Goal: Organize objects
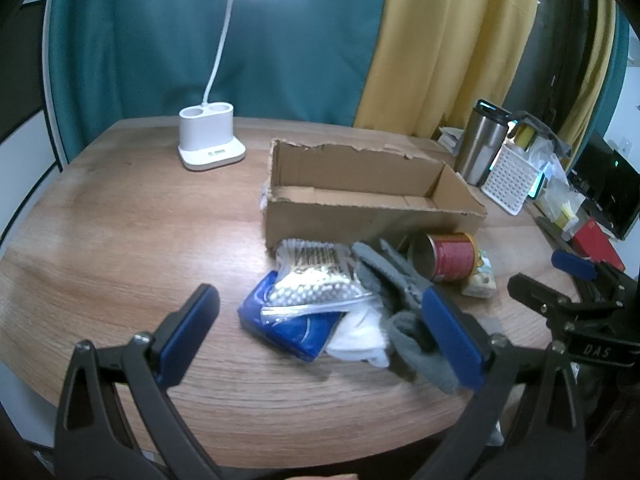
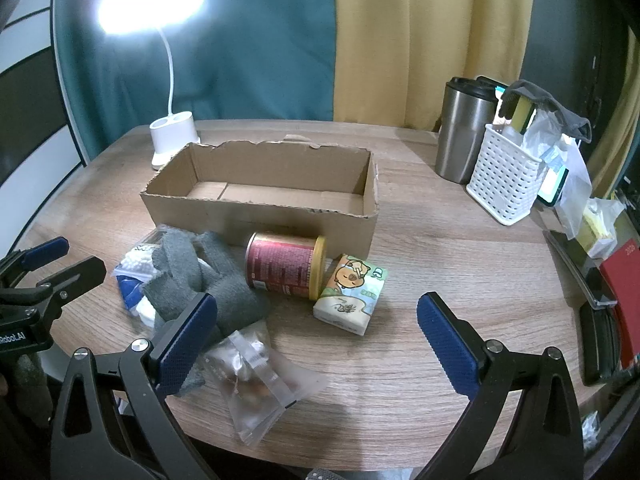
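Low in the left wrist view, left gripper point(image 1: 328, 332) spread wide, blue pads well apart, nothing between them but tabletop and the near edge of the pile. Right gripper point(image 2: 316, 336) likewise wide apart at the bottom of the right wrist view, holding nothing.

Centre of both frames: torn cardboard box point(image 2: 260, 196), open-topped and bare inside, on the wooden table point(image 2: 460, 248). Just in front of it, a red can point(image 2: 284, 266) lying on its side, close against the box's front wall. Right of the can, touching or nearly so, a tissue pack point(image 2: 352, 294) with a cartoon animal print. Left of the can, a grey sock point(image 2: 200, 276) draped over a bag of white beads point(image 1: 316, 280), which rests on a blue packet point(image 1: 288, 326) (white crumpled stuff beside it, not identifiable). Lower centre of the right wrist view, a clear snack bag point(image 2: 260, 380), partly under the sock's end.

Upper left: lit white desk lamp point(image 1: 210, 136). Right side: steel tumbler point(image 2: 464, 128), white perforated basket point(image 2: 500, 178) stuffed with items, red notebook point(image 2: 624, 300) at the far right edge.
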The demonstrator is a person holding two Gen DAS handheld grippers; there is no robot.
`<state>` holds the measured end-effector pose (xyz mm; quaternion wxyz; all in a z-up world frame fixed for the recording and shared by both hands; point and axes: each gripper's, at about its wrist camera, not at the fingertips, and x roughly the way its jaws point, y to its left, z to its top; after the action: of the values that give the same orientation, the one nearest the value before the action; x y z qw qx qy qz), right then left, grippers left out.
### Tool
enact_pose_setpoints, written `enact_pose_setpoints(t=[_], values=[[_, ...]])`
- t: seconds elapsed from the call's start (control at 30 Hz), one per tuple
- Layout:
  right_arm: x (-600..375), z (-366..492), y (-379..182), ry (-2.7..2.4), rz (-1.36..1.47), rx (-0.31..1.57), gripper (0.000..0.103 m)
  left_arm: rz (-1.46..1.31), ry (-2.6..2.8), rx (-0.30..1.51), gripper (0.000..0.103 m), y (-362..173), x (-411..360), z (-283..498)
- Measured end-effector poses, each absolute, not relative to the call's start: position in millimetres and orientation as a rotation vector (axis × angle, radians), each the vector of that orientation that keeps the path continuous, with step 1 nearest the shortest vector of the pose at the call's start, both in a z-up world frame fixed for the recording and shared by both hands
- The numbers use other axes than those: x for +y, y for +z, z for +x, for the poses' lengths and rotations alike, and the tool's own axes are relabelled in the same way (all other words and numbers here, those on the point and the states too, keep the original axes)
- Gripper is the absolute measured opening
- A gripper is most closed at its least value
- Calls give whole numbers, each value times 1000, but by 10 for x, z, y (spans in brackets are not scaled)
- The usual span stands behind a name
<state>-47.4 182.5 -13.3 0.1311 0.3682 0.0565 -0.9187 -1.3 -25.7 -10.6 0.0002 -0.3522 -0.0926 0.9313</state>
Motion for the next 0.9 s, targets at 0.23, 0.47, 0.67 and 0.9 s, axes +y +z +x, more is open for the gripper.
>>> enact_pose_setpoints(t=[0.23, 0.47, 0.67, 0.9], values=[[1819, -480, -135, -2667, 1071, 164, 102, -1107, 2926, -290, 102, -97, -261, -17], [1795, -489, -127, -2667, 1072, 165, 102, -1111, 2925, -290, 102, -85, -265, -30], [1782, -514, -122, -2663, 1083, 163, 102, -1117, 2930, -295, 102, -82, -281, -66], [1767, -551, -113, -2659, 1087, 166, 102, -1114, 2930, -295, 102, -76, -307, -91]])
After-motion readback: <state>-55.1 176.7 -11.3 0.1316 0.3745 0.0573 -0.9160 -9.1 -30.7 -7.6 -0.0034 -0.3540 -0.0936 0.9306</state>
